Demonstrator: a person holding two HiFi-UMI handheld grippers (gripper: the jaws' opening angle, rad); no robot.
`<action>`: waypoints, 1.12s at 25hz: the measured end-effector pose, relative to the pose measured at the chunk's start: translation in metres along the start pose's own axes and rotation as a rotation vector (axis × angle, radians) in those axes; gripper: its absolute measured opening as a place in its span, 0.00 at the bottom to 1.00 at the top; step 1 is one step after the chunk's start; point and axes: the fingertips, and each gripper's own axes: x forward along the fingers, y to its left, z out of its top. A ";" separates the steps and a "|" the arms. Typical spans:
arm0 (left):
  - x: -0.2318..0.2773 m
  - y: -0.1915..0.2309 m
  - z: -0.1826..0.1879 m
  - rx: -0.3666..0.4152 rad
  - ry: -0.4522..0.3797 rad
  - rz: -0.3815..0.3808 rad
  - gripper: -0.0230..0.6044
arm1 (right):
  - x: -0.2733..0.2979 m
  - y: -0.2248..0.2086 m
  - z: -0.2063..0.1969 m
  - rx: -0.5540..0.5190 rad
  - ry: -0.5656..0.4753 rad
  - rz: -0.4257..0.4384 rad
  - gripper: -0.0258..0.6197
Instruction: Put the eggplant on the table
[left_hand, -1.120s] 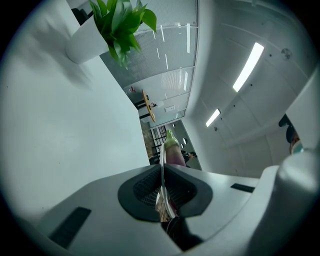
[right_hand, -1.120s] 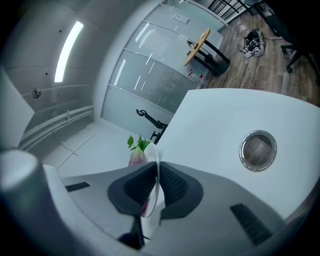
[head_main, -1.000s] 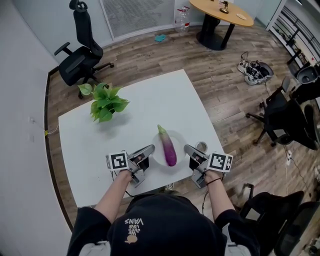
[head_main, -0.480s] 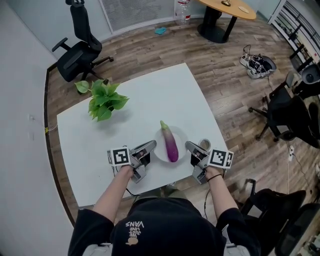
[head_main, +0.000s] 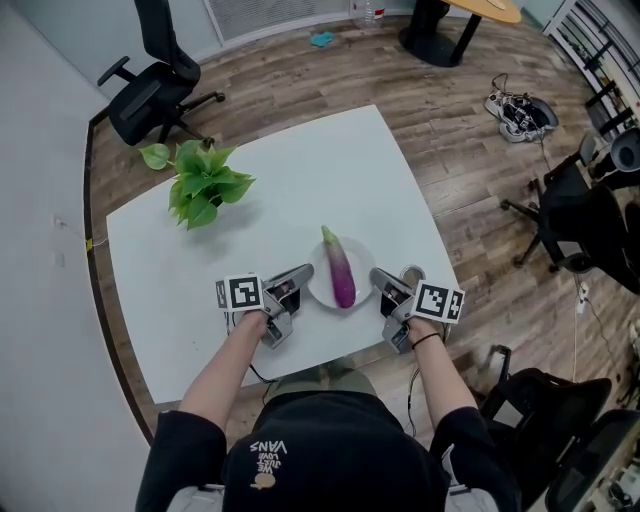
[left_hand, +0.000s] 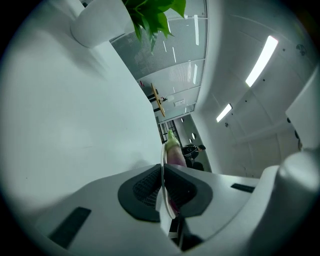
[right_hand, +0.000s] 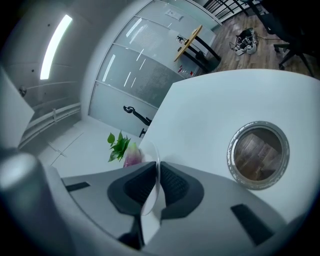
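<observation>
A purple eggplant (head_main: 341, 272) with a green cap lies on a small white plate (head_main: 318, 291) near the front edge of the white table (head_main: 300, 180). My left gripper (head_main: 303, 272) is shut on the plate's left rim, and my right gripper (head_main: 377, 275) is shut on its right rim. In the left gripper view the thin plate rim (left_hand: 162, 175) stands edge-on between the dark pads (left_hand: 145, 192), with the eggplant (left_hand: 174, 152) beyond. The right gripper view shows the rim (right_hand: 156, 180) pinched the same way and the eggplant (right_hand: 133, 156) behind it.
A potted green plant (head_main: 200, 182) stands at the table's far left. A round metal cable hole (head_main: 411, 273) sits in the tabletop by the right gripper, and the cable hole (right_hand: 258, 155) is large in the right gripper view. Office chairs (head_main: 150, 90) (head_main: 580, 215) stand on the wooden floor.
Both grippers have sunk toward the tabletop with the plate and eggplant held between them. Their grip on the rim is unchanged.
</observation>
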 end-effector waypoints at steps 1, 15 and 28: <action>0.001 0.002 0.000 0.000 0.005 0.007 0.08 | 0.001 -0.002 0.000 -0.002 0.005 -0.006 0.09; 0.007 0.027 -0.005 -0.047 0.039 0.121 0.08 | 0.015 -0.021 -0.004 -0.010 0.077 -0.098 0.09; 0.012 0.039 -0.011 -0.048 0.111 0.215 0.08 | 0.020 -0.035 -0.012 -0.026 0.156 -0.220 0.09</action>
